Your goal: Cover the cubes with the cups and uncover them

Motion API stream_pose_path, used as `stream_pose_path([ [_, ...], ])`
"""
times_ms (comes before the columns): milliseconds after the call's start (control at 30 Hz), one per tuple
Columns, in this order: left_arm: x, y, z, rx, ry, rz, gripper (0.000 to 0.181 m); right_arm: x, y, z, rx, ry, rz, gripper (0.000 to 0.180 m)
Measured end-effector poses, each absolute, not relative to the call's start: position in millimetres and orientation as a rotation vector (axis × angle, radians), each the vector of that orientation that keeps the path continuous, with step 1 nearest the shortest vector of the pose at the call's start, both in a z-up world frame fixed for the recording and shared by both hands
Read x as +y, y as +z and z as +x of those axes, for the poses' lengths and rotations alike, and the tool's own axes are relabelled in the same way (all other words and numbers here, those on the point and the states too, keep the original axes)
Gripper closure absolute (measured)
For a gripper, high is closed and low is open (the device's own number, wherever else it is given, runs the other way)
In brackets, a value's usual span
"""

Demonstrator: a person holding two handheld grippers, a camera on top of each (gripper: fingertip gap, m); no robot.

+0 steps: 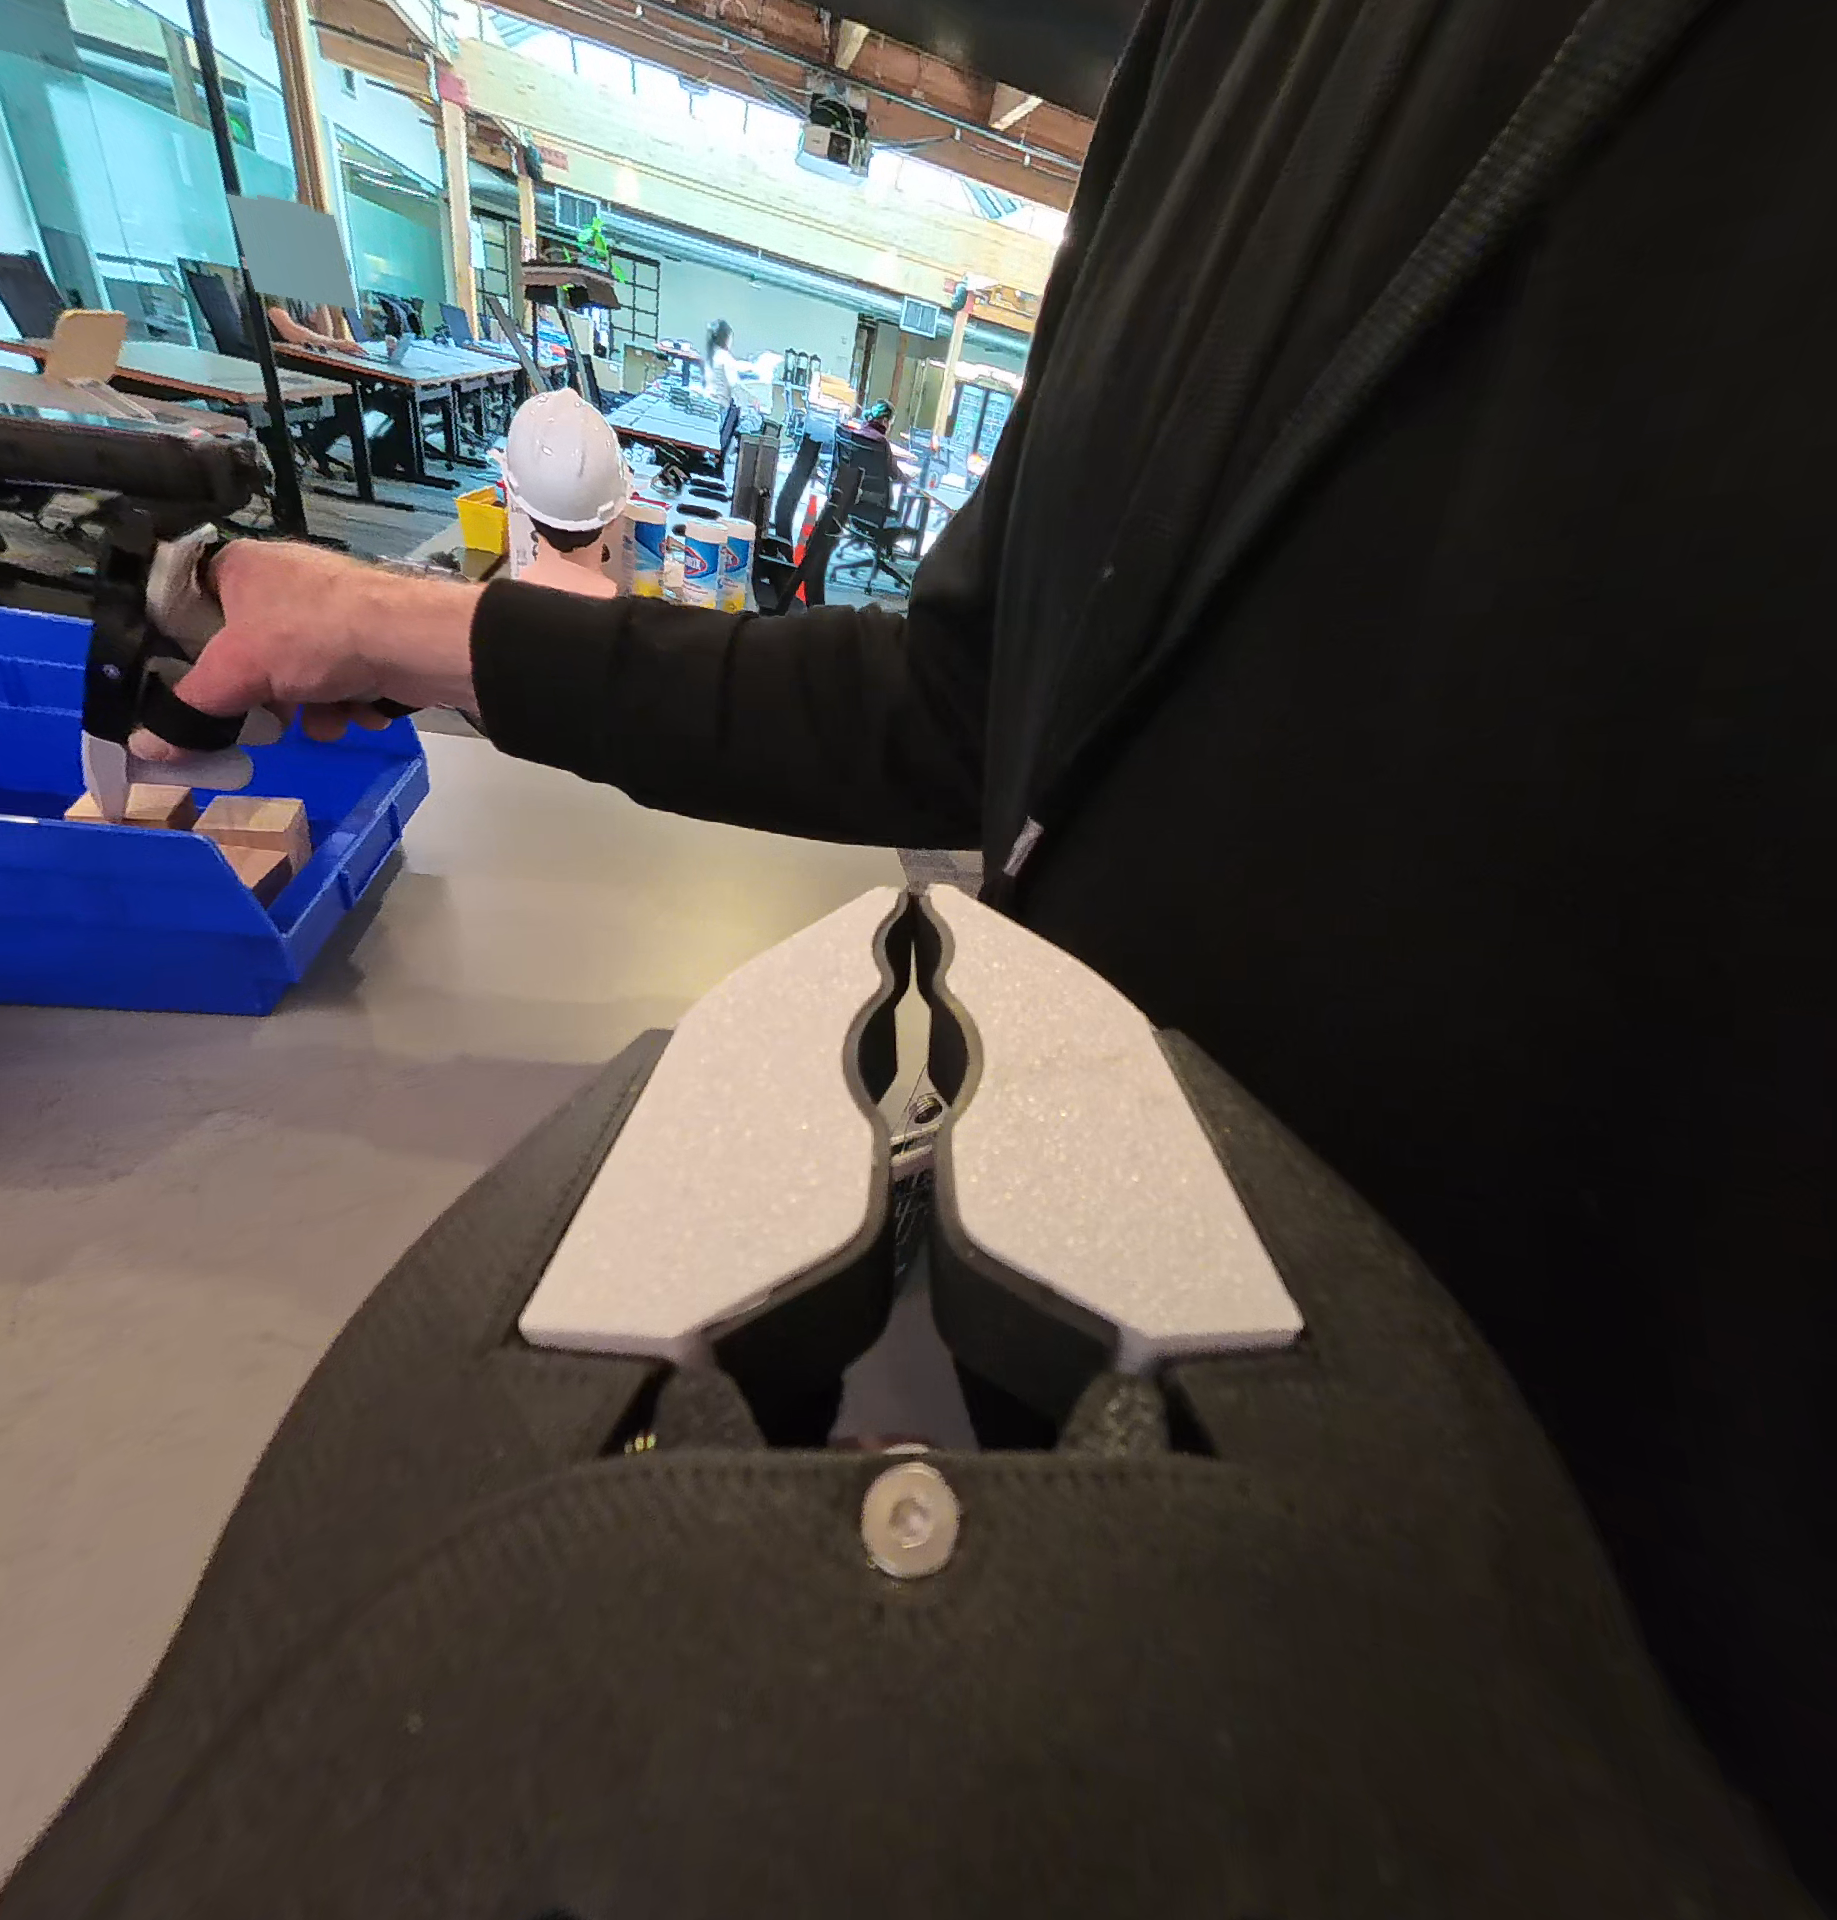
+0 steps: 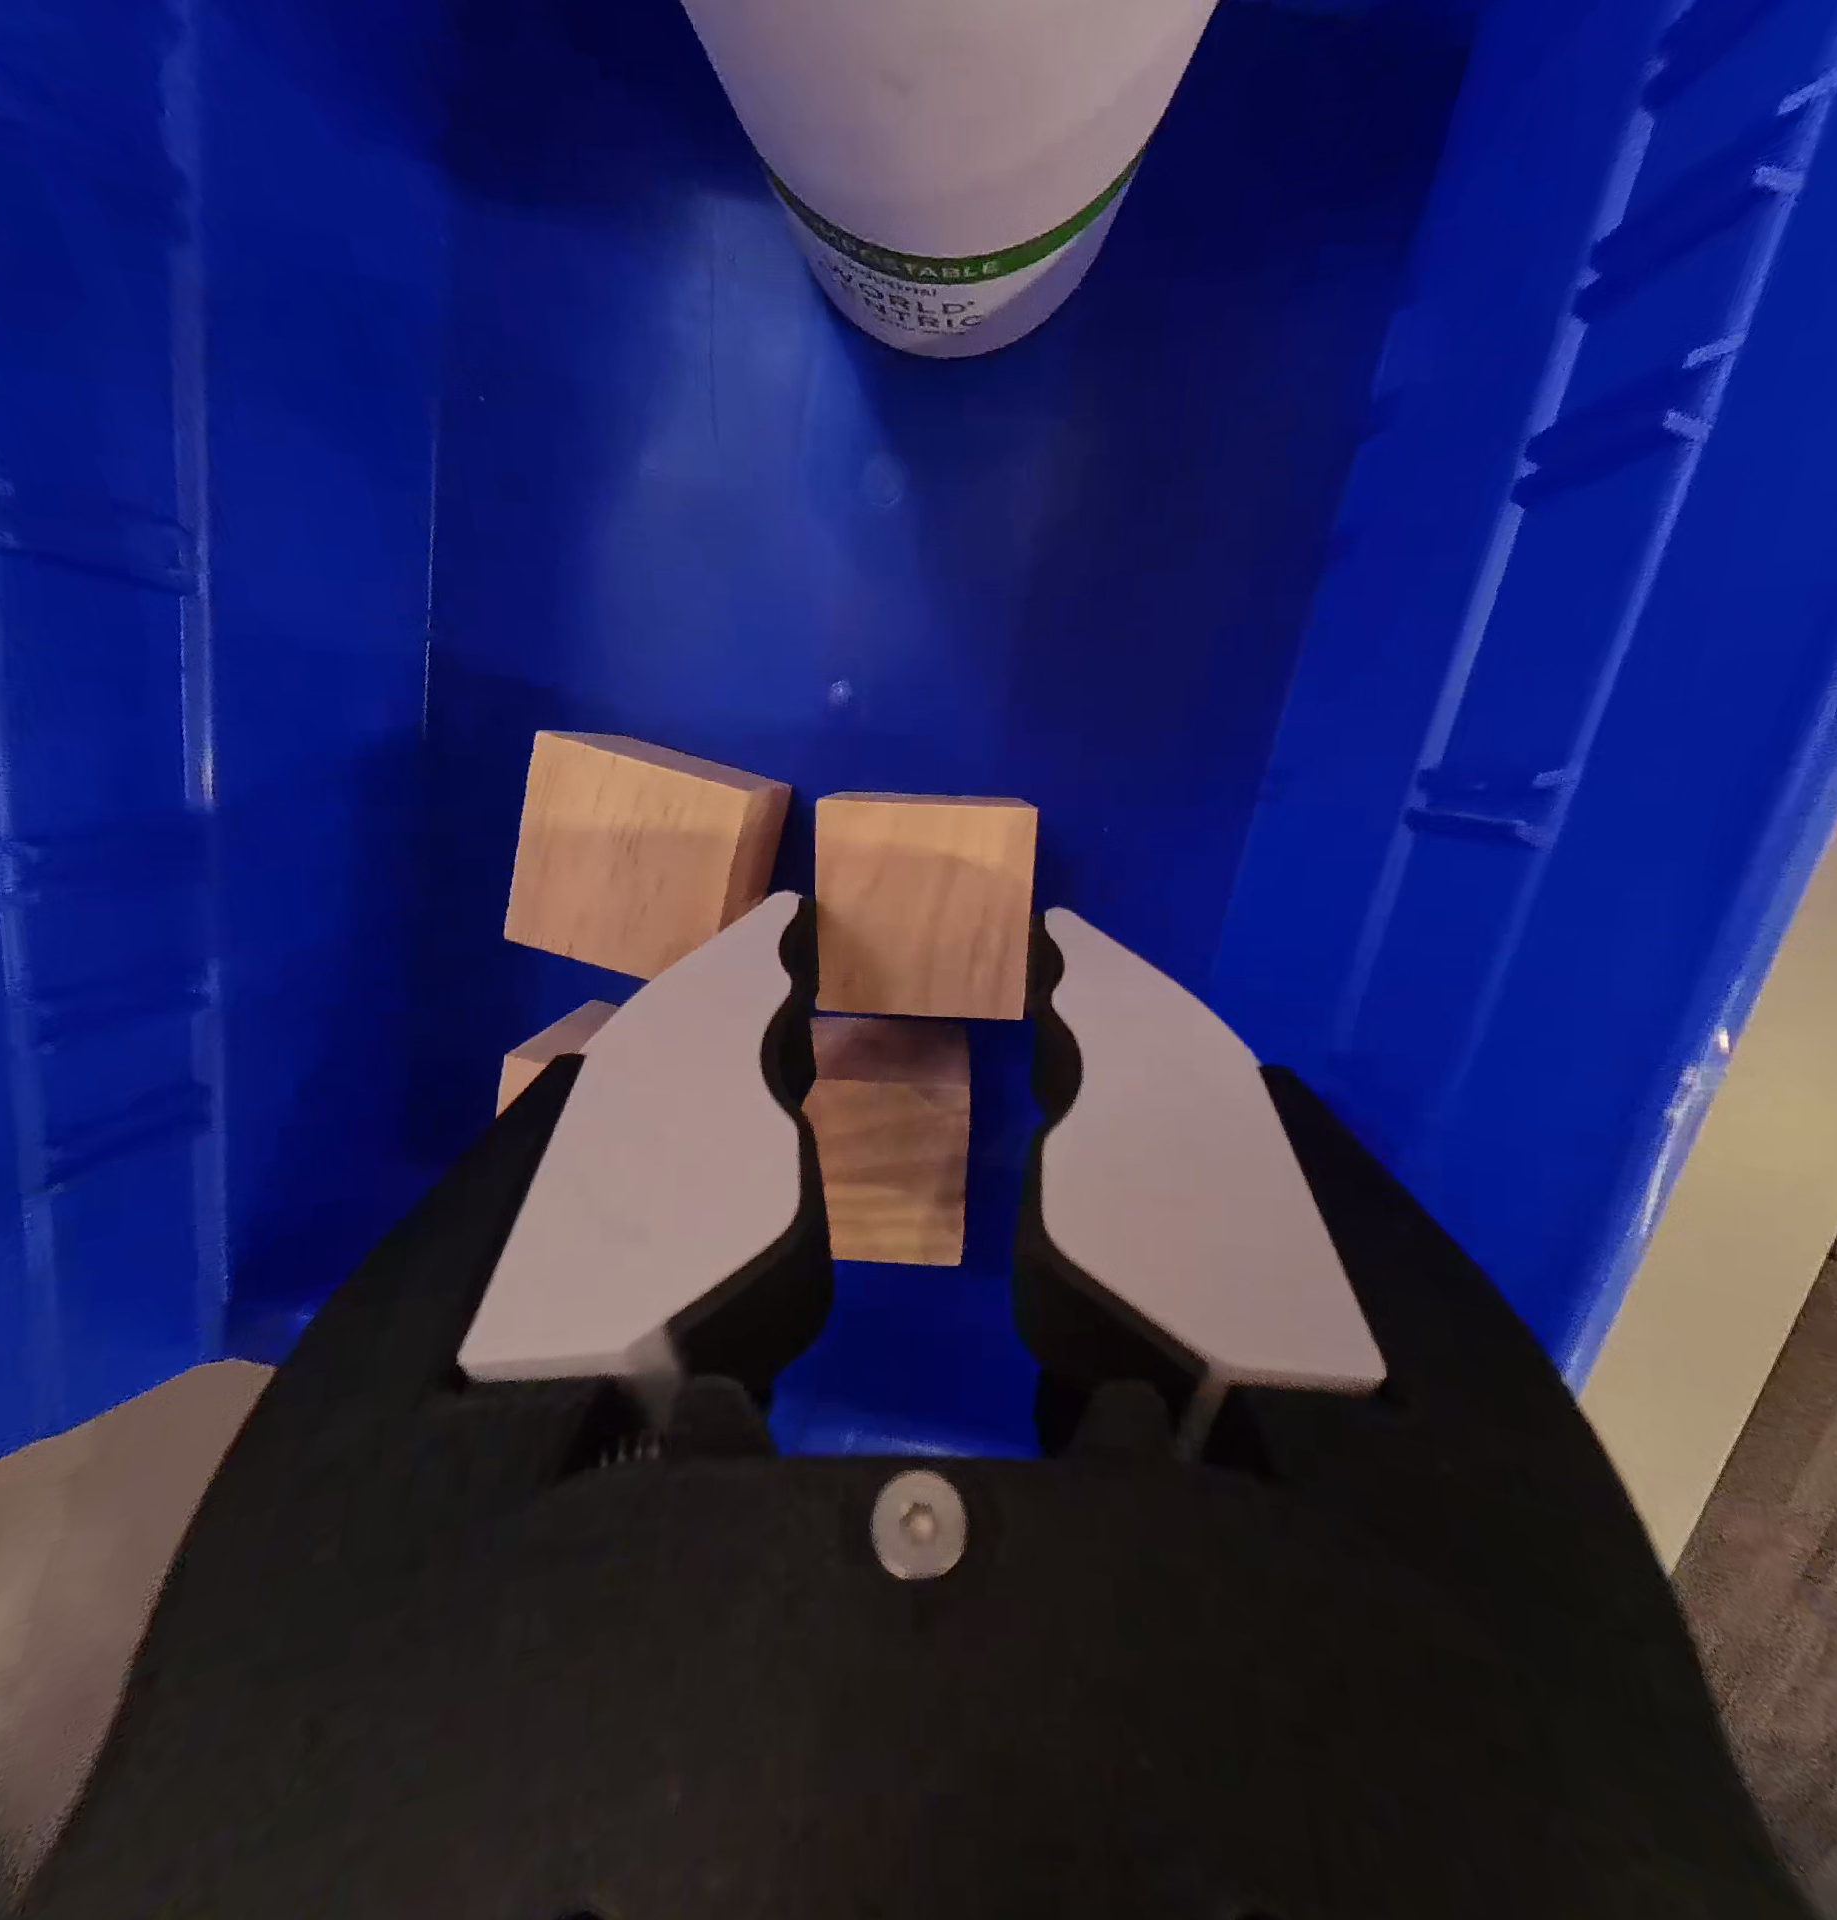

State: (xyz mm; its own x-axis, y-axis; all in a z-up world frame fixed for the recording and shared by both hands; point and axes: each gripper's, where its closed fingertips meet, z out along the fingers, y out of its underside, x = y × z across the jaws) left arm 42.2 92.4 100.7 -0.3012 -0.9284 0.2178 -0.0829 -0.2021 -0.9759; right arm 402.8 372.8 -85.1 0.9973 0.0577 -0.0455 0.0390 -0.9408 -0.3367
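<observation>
Several wooden cubes lie in a blue bin (image 2: 301, 623). In the right wrist view my right gripper (image 2: 924, 920) reaches into the bin, and its fingertips (image 2: 758, 956) press both sides of one cube (image 2: 924, 883). A second cube (image 2: 644, 852) lies to its left, a darker one (image 2: 888, 1143) lies below it, and another (image 2: 540, 1060) is partly hidden by a finger. A white cup (image 2: 945, 156) with a green band is at the bin's far end. My left gripper (image 1: 912, 904) is shut and empty over the grey table (image 1: 218, 1195).
In the left wrist view the bin (image 1: 114, 925) sits at the table's left. A hand (image 1: 301, 634) holds the right gripper (image 1: 109, 769) over its cubes (image 1: 254, 826). The person's black clothing (image 1: 1413, 727) fills the right side. An office with desks and chairs lies beyond.
</observation>
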Motion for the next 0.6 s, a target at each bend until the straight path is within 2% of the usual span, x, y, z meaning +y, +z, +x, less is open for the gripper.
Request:
stream_pose_path([
  [267, 89.2, 103.0, 43.2, 1.376, -1.584, -1.226, 0.181, 370.4, -84.5, 404.2, 0.061, 0.049, -2.785, 0.141],
  [333, 88.8, 103.0, 42.2, 1.381, -1.58, -1.227, 0.181, 369.5, -77.5, 405.9, 0.056, 0.014, -2.765, 0.131],
  [433, 91.8, 102.5, 38.7, 1.367, -1.582, -1.236, 0.181, 366.0, -46.5, 398.8, 0.013, 0.028, -2.67, 0.122],
  [600, 102.2, 107.2, 40.3, 1.373, -1.561, -1.236, 0.181, 343.4, 31.6, 385.2, -0.095, 0.039, -2.392, 0.139],
])
